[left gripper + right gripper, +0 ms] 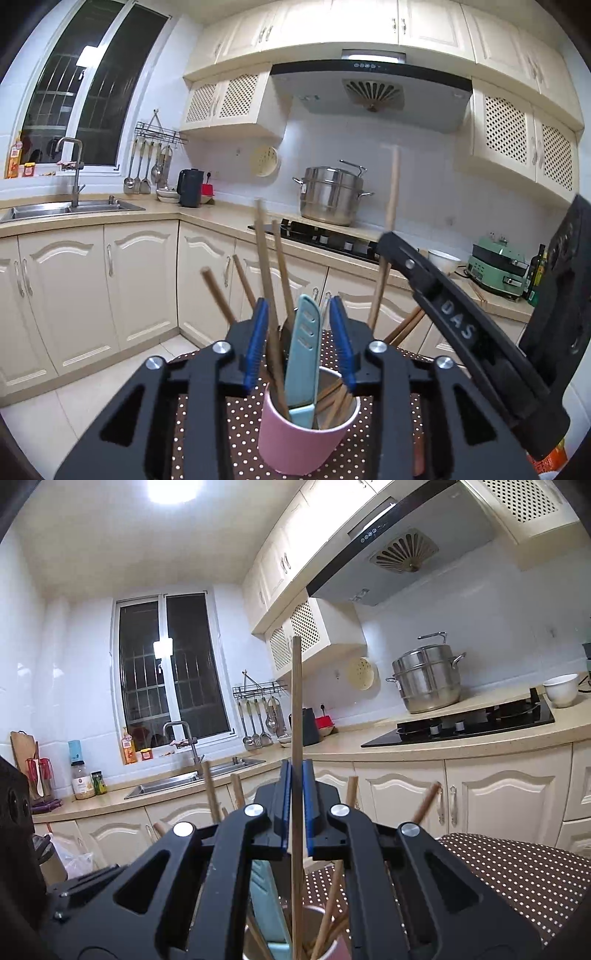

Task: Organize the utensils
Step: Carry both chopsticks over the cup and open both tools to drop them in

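The cup [308, 439] is stood on the dotted cloth [207, 417]. In the cup, chopsticks [267, 291] and a sheathed knife [303, 354] are held upright. Behind the cup, the counter [218, 218] is seen, with a steamer pot [328, 195] on the stove [325, 236].

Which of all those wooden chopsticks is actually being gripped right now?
The upright chopstick, pinched by the right gripper. The others lean loose in the pink cup.
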`<state>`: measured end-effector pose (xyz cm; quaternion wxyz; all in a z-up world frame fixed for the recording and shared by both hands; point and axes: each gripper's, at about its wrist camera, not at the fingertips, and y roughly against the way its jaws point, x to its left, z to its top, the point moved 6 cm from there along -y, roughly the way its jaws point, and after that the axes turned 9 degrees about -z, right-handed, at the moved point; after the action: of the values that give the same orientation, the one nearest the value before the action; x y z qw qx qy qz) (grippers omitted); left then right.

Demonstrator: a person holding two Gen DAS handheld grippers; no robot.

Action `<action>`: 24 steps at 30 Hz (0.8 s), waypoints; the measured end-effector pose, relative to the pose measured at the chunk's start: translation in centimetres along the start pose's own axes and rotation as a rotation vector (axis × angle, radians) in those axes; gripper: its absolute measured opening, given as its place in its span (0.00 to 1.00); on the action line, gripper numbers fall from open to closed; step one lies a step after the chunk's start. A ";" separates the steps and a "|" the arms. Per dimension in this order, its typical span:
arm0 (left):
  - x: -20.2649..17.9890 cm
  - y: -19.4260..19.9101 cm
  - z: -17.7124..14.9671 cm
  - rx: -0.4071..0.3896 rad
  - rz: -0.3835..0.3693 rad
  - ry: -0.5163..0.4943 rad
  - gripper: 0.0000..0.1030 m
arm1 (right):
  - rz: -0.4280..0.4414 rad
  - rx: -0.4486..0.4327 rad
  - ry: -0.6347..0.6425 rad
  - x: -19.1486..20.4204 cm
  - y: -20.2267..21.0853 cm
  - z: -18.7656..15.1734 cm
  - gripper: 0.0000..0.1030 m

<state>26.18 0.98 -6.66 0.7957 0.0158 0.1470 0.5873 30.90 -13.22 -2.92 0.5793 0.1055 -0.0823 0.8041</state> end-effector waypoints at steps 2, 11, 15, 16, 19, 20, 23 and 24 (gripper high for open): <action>0.2 0.8 0.0 -0.006 0.007 0.009 0.45 | -0.004 0.008 0.000 -0.1 0.2 -0.1 0.07; 1.3 4.6 0.3 -0.023 0.141 -0.046 0.64 | -0.023 0.071 0.018 0.3 1.8 -1.8 0.07; 1.8 5.5 0.3 -0.002 0.177 -0.062 0.69 | -0.030 0.121 0.045 0.9 2.0 -3.2 0.07; 1.9 5.8 0.3 0.006 0.187 -0.071 0.69 | -0.034 0.132 0.049 1.0 2.0 -3.5 0.07; 2.1 6.9 0.4 0.009 0.208 -0.085 0.73 | -0.048 0.158 0.049 1.2 2.3 -4.2 0.08; 2.1 7.2 0.4 0.009 0.210 -0.090 0.73 | -0.056 0.160 0.045 1.2 2.6 -4.3 0.08; 1.9 8.3 0.4 0.010 0.222 -0.102 0.74 | -0.067 0.175 0.041 1.5 3.3 -4.3 0.17; 1.8 8.8 0.4 0.009 0.223 -0.104 0.74 | -0.072 0.179 0.045 1.6 3.5 -4.4 0.34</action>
<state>18.61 5.48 -4.91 0.7320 0.0659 0.1056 0.6699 26.79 -11.77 -6.74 0.5977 0.1416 0.0064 0.7891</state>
